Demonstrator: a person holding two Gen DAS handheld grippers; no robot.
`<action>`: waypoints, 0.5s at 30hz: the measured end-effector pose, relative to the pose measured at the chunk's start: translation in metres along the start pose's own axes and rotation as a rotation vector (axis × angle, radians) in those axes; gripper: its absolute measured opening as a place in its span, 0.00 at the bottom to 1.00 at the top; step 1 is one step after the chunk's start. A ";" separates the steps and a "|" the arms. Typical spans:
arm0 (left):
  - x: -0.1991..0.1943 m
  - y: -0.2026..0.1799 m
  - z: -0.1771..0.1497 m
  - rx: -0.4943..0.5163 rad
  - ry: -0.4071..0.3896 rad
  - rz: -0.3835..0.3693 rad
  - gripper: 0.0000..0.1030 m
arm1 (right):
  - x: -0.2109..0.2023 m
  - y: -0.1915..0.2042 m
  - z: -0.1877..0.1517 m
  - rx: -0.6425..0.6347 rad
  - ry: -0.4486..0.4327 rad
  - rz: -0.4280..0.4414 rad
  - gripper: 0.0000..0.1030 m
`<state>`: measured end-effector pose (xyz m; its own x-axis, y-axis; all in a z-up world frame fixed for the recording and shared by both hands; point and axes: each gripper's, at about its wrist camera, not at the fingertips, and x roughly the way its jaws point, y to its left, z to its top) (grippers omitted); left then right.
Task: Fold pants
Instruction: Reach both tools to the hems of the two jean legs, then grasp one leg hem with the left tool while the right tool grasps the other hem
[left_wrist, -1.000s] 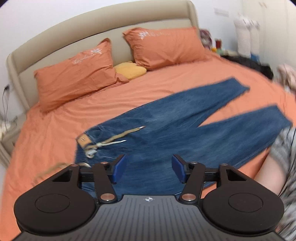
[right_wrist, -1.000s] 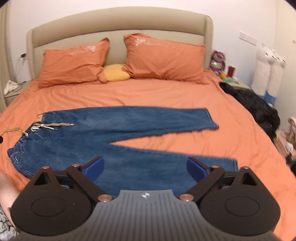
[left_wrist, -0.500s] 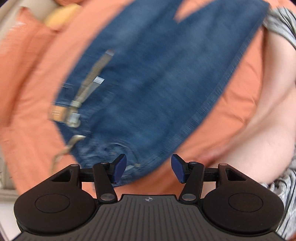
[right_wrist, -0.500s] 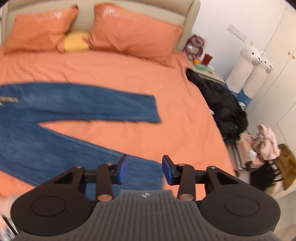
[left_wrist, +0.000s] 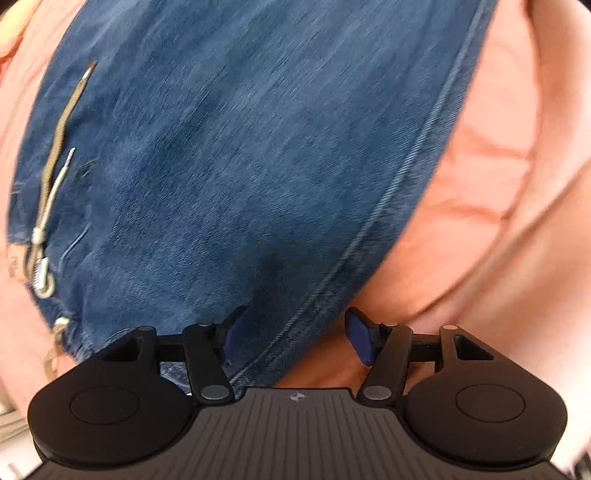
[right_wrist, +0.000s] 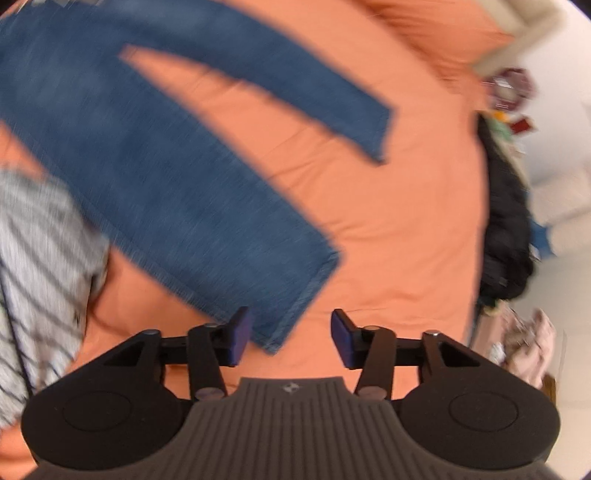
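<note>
I've swung both claws down from looking across the bed (right_wrist: 406, 206) to hovering close over the pants (left_wrist: 240, 166), which lie spread flat on it, legs apart. My left claw (left_wrist: 291, 338) gapes over the waist-side seam, gripping nothing. My right claw (right_wrist: 290, 334), its jaws just reopening after narrowing, straddles the near leg's hem corner (right_wrist: 273, 343); through the blur it seems not yet pinched. The first fold is about to start.

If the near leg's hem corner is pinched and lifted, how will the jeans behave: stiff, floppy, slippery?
Probably floppy: the jeans lie flat, following the sheet, so the lifted leg should drape. Likely heavy for cloth: thick denim with a stitched hem. Unlikely to slip: its weave looks coarse. The right gripper is open over that corner.
</note>
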<state>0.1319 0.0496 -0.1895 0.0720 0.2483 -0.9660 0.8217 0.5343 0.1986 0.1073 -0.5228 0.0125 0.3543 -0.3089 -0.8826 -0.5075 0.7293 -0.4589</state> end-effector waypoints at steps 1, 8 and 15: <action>0.000 -0.001 -0.002 -0.014 -0.001 0.027 0.59 | 0.015 0.010 -0.002 -0.024 0.011 0.023 0.45; -0.037 0.005 -0.025 -0.176 -0.141 0.123 0.08 | 0.099 0.064 -0.011 -0.142 0.004 0.092 0.45; -0.070 0.017 -0.028 -0.384 -0.310 0.205 0.07 | 0.125 0.093 -0.018 -0.214 -0.073 0.024 0.44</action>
<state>0.1249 0.0635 -0.1136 0.4210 0.1597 -0.8929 0.5109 0.7716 0.3789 0.0904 -0.5047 -0.1419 0.3922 -0.2422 -0.8874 -0.6685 0.5877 -0.4558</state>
